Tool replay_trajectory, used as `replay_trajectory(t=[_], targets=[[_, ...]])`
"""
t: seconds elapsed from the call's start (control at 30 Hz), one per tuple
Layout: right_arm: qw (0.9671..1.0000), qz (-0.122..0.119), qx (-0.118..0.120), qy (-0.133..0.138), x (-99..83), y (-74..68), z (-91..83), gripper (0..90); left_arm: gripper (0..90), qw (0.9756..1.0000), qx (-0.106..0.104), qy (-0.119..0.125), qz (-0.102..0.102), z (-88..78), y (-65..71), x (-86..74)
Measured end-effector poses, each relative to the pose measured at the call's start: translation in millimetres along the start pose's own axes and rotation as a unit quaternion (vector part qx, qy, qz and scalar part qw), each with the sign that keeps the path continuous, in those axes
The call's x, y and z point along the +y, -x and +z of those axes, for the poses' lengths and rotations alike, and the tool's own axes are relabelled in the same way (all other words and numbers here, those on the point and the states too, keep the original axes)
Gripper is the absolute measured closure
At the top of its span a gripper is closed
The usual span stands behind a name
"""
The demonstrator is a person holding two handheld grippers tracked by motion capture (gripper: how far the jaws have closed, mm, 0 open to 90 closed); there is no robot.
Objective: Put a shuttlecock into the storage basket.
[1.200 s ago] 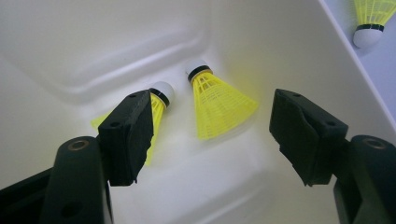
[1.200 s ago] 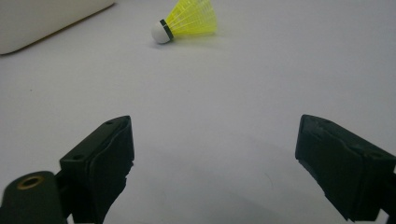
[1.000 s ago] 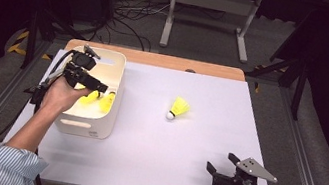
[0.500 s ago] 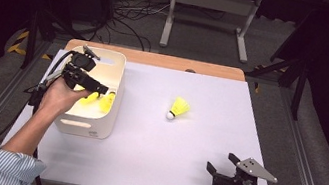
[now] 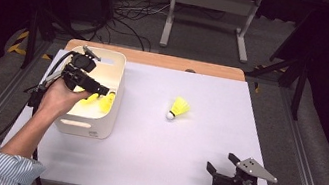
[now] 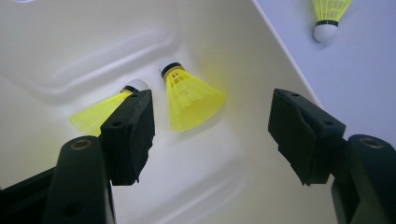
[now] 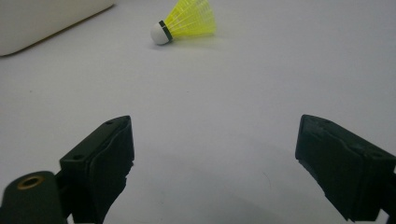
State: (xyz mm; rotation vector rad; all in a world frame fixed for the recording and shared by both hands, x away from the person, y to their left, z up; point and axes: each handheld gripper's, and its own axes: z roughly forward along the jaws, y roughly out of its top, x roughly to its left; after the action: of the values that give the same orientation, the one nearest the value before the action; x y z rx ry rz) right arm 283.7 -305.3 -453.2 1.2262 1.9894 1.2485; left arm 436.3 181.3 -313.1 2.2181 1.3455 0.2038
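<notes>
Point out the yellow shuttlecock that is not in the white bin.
It is the shuttlecock on the table, lying alone on its side near the middle. The other two shuttlecocks lie inside the white bin, under the left tongs.

You get a brightly lit table (image 5: 194, 143) in the high view, while the floor and the room around it sink into near black. Light falls from above: the shuttlecock (image 5: 178, 108) throws only a short, soft shadow. Inside the white bin (image 6: 93, 46), the left gripper view glows warm and slightly overexposed (the yellow feathers tint the wall beside them). The near black jaws are soft and out of focus in both gripper views. In the right gripper view the table reads a flat grey-lilac, with faint shadows under the jaws. The high view is a little grainy.
</notes>
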Motion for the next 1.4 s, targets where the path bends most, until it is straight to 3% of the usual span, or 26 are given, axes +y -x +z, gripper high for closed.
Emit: replay_trajectory(t=[0.5, 1.4], targets=[[1.0, 0.002, 0.001, 0.0, -0.1, -0.4, -0.1, 12.5, 32.7, 0.9998, -0.014, 0.004, 0.016, -6.6, 9.9, 3.3], [1.0, 0.003, 0.002, -0.001, 0.1, -0.1, -0.3, 12.8, 32.9, 0.9984, -0.031, 0.008, 0.047, -1.1, 35.2, 17.0]])
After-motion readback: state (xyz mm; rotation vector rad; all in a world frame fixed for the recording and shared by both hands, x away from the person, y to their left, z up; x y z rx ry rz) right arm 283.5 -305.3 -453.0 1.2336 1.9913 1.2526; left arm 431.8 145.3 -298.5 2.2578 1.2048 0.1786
